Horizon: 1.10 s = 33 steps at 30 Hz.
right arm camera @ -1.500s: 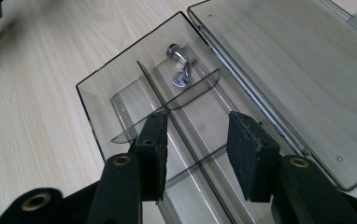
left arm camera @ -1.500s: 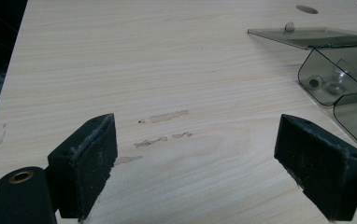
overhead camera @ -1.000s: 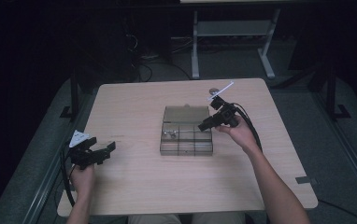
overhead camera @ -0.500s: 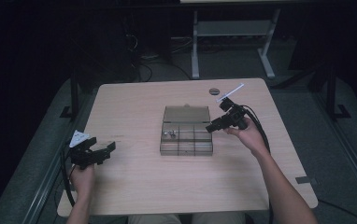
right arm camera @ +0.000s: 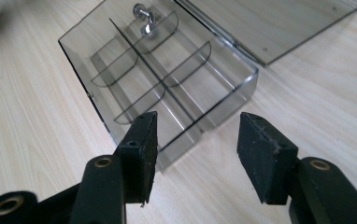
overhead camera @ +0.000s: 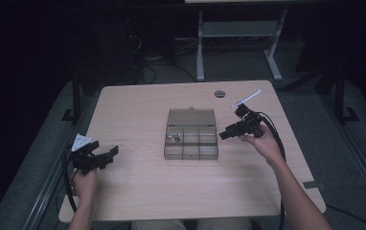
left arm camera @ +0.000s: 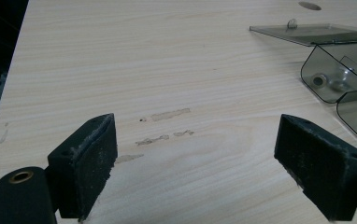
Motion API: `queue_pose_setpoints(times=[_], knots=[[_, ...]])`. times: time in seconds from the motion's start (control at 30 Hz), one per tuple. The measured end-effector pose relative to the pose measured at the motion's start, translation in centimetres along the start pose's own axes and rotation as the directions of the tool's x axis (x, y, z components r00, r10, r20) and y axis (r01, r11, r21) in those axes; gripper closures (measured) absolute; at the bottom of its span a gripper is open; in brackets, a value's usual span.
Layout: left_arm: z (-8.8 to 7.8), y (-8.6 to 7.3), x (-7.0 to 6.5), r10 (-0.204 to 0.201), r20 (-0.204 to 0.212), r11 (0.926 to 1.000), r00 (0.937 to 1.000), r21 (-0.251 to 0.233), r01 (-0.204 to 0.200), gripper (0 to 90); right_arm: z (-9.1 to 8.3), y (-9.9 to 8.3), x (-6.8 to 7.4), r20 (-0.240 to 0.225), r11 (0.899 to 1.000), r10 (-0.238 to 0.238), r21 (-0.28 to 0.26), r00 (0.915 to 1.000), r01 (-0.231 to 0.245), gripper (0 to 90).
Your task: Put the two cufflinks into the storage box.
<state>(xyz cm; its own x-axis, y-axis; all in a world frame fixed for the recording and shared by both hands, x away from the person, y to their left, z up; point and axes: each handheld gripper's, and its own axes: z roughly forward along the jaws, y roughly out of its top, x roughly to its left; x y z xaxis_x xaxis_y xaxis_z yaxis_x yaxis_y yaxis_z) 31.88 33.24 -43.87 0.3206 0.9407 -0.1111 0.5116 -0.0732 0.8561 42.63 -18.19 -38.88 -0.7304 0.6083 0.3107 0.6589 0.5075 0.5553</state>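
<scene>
Jaws of the right gripper [right arm camera: 193, 154] have just been opening and stand apart with nothing between them, aimed at the near corner of the smoky clear plastic compartment box [overhead camera: 191, 140] at mid-table, lid laid open behind it. The box looks light, stiff and slippery; a thin outer wall seems the best hold. The left gripper [left arm camera: 195, 165] hangs open, empty, well apart.

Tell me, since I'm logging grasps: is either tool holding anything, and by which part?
Nothing is held. The right tool has just been opening beside the clear box, gripping nothing; the left tool stands open over bare table.
</scene>
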Motion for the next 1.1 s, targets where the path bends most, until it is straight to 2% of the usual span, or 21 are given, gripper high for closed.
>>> queue_pose_setpoints(times=[0.17,0.43,1.1], knots=[[0.0,0.0,0.0,-0.002,0.001,1.0000,1.0000,0.001,0.002,12.9,-0.5,-0.8,-0.3,0.008,1.000,0.015,0.000,0.9999,-0.015,45.8],[0.0,0.0,0.0,0.001,0.001,1.0000,1.0000,0.003,-0.001,12.9,-1.5,-1.5,-0.3,0.020,1.000,0.011,-0.005,0.9997,-0.011,45.2],[0.1,0.0,-0.1,0.006,-0.002,0.9999,1.0000,0.011,-0.006,12.9,-2.6,-6.3,-1.0,0.029,0.998,0.067,-0.020,0.9974,-0.066,44.2]])
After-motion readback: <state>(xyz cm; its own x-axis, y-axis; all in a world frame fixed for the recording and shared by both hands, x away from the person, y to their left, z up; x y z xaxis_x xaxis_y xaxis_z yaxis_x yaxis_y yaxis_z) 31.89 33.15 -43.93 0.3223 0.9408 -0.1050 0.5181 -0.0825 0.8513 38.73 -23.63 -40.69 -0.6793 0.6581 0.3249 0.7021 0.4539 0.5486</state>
